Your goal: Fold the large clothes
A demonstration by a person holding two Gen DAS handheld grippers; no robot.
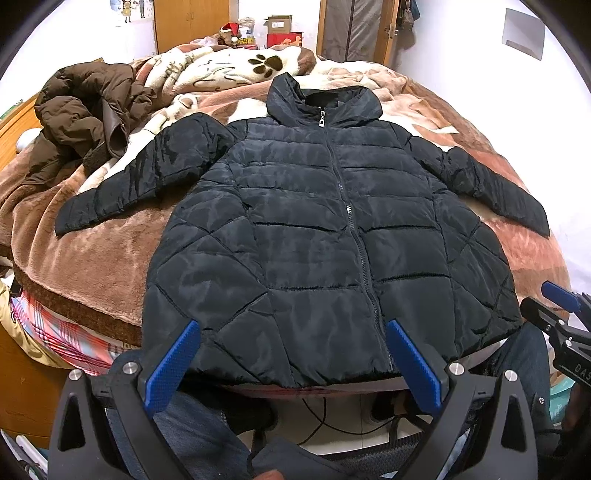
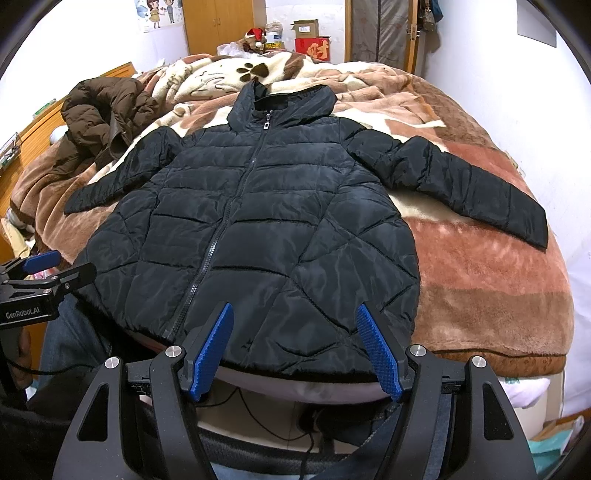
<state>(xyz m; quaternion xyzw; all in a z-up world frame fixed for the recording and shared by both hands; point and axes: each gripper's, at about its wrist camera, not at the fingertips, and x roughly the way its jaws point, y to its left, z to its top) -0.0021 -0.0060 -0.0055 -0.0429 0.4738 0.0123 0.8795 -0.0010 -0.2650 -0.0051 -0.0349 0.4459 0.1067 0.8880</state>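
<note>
A black quilted puffer jacket [image 1: 314, 236] lies flat, front up and zipped, on the bed, with both sleeves spread out and the hood at the far end; it also shows in the right wrist view [image 2: 258, 229]. My left gripper [image 1: 293, 332] is open and empty, over the jacket's hem just left of the zipper. My right gripper [image 2: 295, 317] is open and empty, over the hem right of the zipper. The right gripper shows at the right edge of the left wrist view [image 1: 554, 306]. The left gripper shows at the left edge of the right wrist view [image 2: 48, 273].
A brown coat [image 1: 81, 114] lies crumpled at the far left of the bed. A plush brown and cream blanket [image 2: 480, 258] covers the bed. Boxes and a wardrobe [image 2: 218, 26] stand behind it. Cables lie on the floor [image 2: 258, 406] below the near edge.
</note>
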